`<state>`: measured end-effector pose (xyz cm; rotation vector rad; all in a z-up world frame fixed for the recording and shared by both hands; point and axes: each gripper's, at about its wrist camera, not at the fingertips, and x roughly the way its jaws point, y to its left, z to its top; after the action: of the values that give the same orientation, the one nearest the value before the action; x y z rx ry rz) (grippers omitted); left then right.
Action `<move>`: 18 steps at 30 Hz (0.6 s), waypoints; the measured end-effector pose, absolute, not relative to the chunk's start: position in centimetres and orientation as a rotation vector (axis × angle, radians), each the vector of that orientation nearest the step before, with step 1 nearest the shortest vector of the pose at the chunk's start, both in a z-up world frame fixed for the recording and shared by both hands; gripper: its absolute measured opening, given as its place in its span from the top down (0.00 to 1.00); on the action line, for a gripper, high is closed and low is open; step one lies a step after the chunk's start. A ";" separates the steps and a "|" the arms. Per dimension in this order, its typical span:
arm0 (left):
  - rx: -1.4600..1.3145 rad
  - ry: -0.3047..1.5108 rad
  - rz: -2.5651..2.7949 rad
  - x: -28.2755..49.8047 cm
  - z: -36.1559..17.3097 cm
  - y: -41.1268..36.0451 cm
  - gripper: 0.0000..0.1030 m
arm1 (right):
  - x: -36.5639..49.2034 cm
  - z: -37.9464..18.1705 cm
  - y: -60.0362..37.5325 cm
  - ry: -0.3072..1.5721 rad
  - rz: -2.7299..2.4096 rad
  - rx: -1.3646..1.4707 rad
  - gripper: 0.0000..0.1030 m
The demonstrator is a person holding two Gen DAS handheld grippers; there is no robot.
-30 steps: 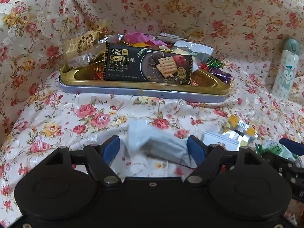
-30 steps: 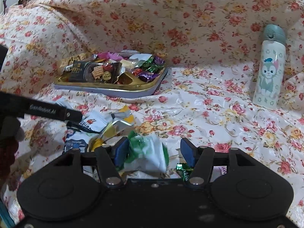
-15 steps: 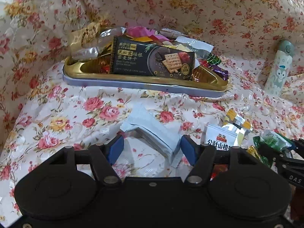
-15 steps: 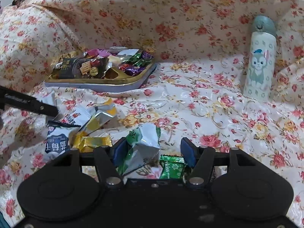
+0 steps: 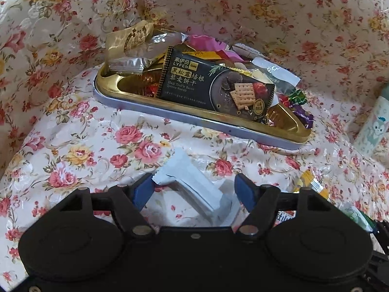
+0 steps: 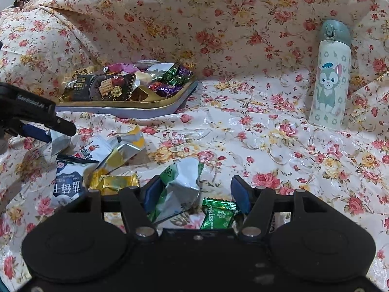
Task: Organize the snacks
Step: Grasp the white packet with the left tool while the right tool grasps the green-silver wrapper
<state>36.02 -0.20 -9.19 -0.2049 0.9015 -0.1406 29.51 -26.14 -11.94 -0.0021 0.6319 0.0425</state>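
Since a second ago my left tool (image 5: pixel 194 189) has narrowed around the white packet (image 5: pixel 192 187) and rolled a little, so the tin now sits slanted in its view. The packet lies crosswise between the blue pads: its left end meets the left pad (image 5: pixel 143 189), but whether the right pad presses it I cannot tell, so I cannot call it gripped. The gold-lined snack tin (image 5: pixel 194 119) lies ahead on the floral cloth (image 5: pixel 80 150), already loaded, with the black biscuit pack (image 5: pixel 214 87) on top. My right tool (image 6: pixel 197 192) stands about half open; the green-and-silver wrapper (image 6: pixel 180 189) leans on its left pad, clear of the right one, with a small green candy (image 6: pixel 217 215) beneath. Loose packets (image 6: pixel 97 165) lie left of it, a cartoon bottle (image 6: pixel 330 80) well apart.
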 end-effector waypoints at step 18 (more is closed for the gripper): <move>0.116 0.829 -0.295 32.5 -8.7 -2.1 0.43 | 29.5 -12.0 -26.2 0.641 0.033 0.010 0.38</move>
<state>32.54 -2.08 -8.68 0.1156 0.8291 -0.2953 29.54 -26.20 -11.95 0.0096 0.6409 0.0334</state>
